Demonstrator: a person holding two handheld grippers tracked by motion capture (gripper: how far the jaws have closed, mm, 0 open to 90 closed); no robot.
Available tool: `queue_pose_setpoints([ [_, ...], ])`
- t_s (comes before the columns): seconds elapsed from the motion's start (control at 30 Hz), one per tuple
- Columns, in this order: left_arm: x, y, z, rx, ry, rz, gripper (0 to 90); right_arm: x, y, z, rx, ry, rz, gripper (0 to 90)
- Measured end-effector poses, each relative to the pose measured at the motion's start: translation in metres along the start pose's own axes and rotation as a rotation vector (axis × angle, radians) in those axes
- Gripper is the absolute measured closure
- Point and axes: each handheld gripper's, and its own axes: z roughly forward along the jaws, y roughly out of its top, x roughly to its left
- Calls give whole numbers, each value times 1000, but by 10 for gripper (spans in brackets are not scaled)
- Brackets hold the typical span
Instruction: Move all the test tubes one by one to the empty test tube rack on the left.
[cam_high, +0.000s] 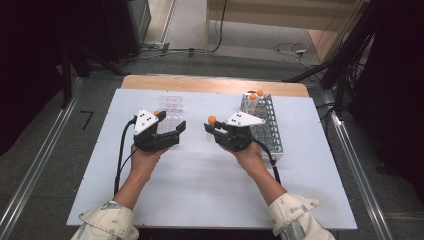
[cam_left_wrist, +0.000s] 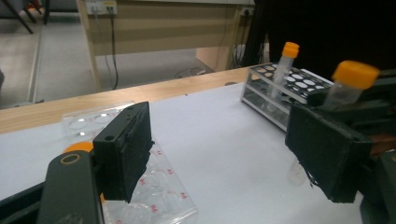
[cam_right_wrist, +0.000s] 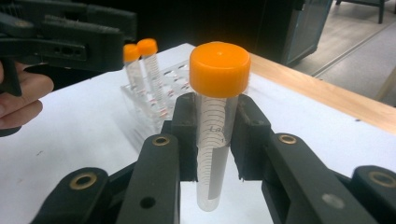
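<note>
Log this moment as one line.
right claw: shut on orange-capped tube | left claw: open, nothing between | clear rack: under left claw

Matt black plastic, clear tubes, white sheet on wood

The right gripper (cam_right_wrist: 217, 140) has matt black plastic jaws with brass-coloured rivets; its rough pads clamp a clear, smooth plastic tube (cam_right_wrist: 212, 154) with printed grading and a glossy orange cap (cam_right_wrist: 219, 69) with a ribbed side. The left gripper (cam_left_wrist: 224, 154) has the same matt black, slightly rough pads. At its 12 o'clock in the high view lies a clear glossy plastic rack (cam_high: 172, 107). At the right gripper's 2 o'clock stands a perforated rack (cam_high: 262, 122), probably bright metal. The table (cam_high: 210, 84) shows pale wood at its far edge under a smooth matt white sheet (cam_high: 200, 180).
</note>
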Motion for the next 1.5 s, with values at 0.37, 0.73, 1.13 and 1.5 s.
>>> queue_pose_setpoints([
  [0.37, -16, -1, 4, 4, -87, 22, 313, 15, -11, 18, 42, 35, -11, 711],
  [0.73, -24, -2, 7, 18, -139, 43, 353, 23, -13, 24, 51, 51, -24, 711],
  [1.13, -31, -8, 12, 52, -207, 62, 662, 33, -13, 28, 56, 86, -39, 710],
  [1.5, -30, -9, 12, 63, -204, 57, 701, 33, -14, 28, 59, 102, -32, 614],
])
